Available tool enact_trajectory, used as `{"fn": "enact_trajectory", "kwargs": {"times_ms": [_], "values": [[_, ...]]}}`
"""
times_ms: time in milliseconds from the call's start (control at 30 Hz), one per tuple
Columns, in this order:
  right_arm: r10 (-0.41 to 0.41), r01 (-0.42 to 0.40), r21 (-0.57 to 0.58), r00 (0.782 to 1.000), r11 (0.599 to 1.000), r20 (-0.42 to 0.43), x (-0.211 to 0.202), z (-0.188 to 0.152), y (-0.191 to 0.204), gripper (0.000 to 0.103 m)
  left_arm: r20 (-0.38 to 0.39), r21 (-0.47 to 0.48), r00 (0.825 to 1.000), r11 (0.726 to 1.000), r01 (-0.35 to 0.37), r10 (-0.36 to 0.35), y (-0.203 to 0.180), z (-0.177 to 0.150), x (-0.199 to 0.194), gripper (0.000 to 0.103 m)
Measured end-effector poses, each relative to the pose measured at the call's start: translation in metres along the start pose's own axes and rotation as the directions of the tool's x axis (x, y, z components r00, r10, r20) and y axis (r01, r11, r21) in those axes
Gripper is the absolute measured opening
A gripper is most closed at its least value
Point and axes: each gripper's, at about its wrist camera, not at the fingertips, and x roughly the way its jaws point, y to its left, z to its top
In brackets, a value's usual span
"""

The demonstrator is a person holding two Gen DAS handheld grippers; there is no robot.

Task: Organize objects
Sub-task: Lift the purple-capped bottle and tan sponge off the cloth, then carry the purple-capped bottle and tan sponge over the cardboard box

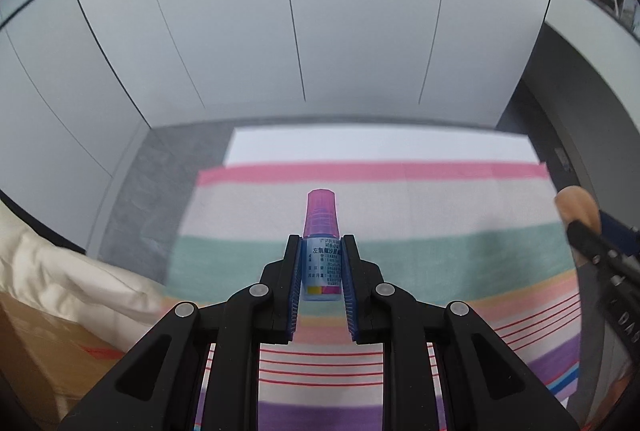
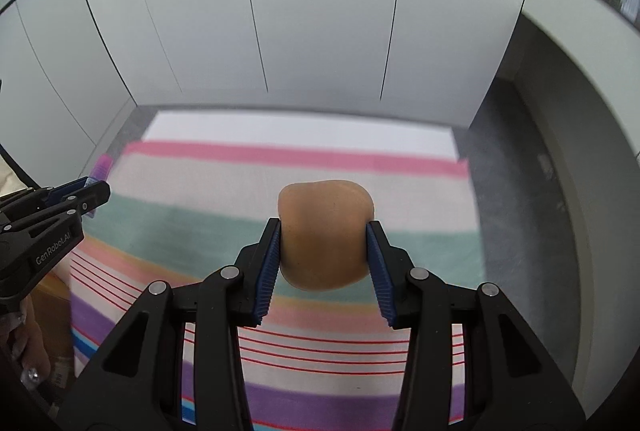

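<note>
The left hand-held gripper (image 1: 320, 255) is closed tight on a small bottle (image 1: 321, 251). The bottle has a see-through pink cap on top and a blue label with tiny writing. It stands upright between the two fingers, and the blue pads (image 1: 297, 283) press on both sides of the label. The cap sticks out past the fingertips. The bottle is up in the air over a striped cloth (image 1: 400, 263) with pink, white, green, peach and purple bands and thin red lines. The right hand-held gripper (image 2: 323, 243) is closed partway around a soft tan lump (image 2: 325, 235). The lump is round and smooth, and it fills the gap between the blue pads (image 2: 269, 271), touching both. It is also held over the same striped cloth (image 2: 200, 231), above the green band. From the left camera, the tan lump (image 1: 578, 211) and the right gripper show at the right edge. From the right camera, the left gripper (image 2: 86, 197) shows at the left edge with the pink cap (image 2: 100, 165) poking out. The far edge of the cloth lies near a white wall (image 1: 280, 31) made of tall panels. A cream pillow (image 1: 60, 271) and a brown box (image 1: 48, 351) sit past the left edge of the cloth.
</note>
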Motion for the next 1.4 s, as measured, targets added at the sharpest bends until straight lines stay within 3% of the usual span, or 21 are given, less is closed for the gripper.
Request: {"fn": "enact_trajectory", "kwargs": {"times_ms": [167,500,733,1000,1200,1400], "values": [[0.001,-0.001,-0.008,0.999,1.0,0.043,-0.048,0.022,0.001,0.044,0.046,-0.028,0.999,1.0,0.01,-0.008,0.019,0.012,-0.046,0.019],[0.01,-0.011,0.007,0.999,1.0,0.049,-0.088,0.014,0.003,0.044,0.014,-0.06,1.0,0.998,0.002,-0.001,0.033,0.003,-0.085,0.019],[0.005,-0.005,0.002,1.0,1.0,0.025,-0.099,-0.005,0.01,0.044,0.001,-0.012,0.999,0.999,-0.046,0.046,0.046,-0.028,-0.108,0.019],[0.021,-0.021,-0.015,1.0,1.0,-0.021,-0.118,-0.047,0.023,0.044,-0.037,-0.001,0.999,1.0,-0.031,0.031,0.069,-0.082,-0.135,0.019],[0.03,-0.032,-0.043,0.999,0.999,-0.037,-0.127,-0.061,0.047,0.044,-0.037,-0.058,0.999,0.998,-0.035,0.033,0.098,-0.093,-0.151,0.019],[0.054,-0.057,-0.092,0.998,0.994,-0.036,-0.135,-0.066,0.086,0.044,-0.012,-0.106,0.997,0.991,-0.08,0.079,0.132,-0.103,-0.164,0.019]]}}
